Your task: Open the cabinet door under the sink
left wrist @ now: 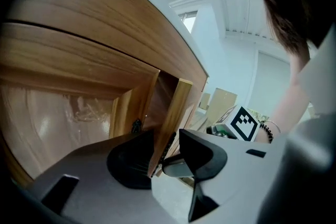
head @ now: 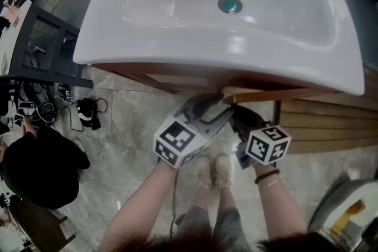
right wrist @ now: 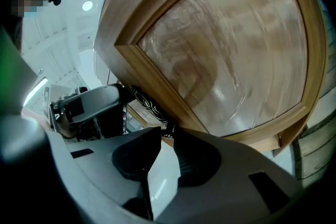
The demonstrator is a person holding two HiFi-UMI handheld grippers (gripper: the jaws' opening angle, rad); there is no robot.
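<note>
A white sink point(head: 147, 38) sits on a wooden cabinet. Its right door point(head: 277, 94) stands slightly ajar, and its top edge shows under the basin. My left gripper point(head: 220, 108) is open. In the left gripper view the ajar door's edge point(left wrist: 176, 107) runs down between the wide jaws of the left gripper point(left wrist: 165, 140). The closed left door point(left wrist: 63, 113) has a glazed panel. My right gripper point(head: 236, 112) is beside it, shut on the dark patterned door handle point(right wrist: 149, 108), whose lower end sits between the right gripper's point(right wrist: 167, 134) fingertips. The glazed door panel point(right wrist: 231, 55) fills that view.
A person in dark clothing point(head: 35, 168) crouches at the left by cables point(head: 88, 112) and a dark rack point(head: 41, 50). Wooden slats point(head: 331, 127) lie at the right. A pale bin point(head: 348, 215) stands at the lower right. My shoes point(head: 214, 171) are on the stone floor.
</note>
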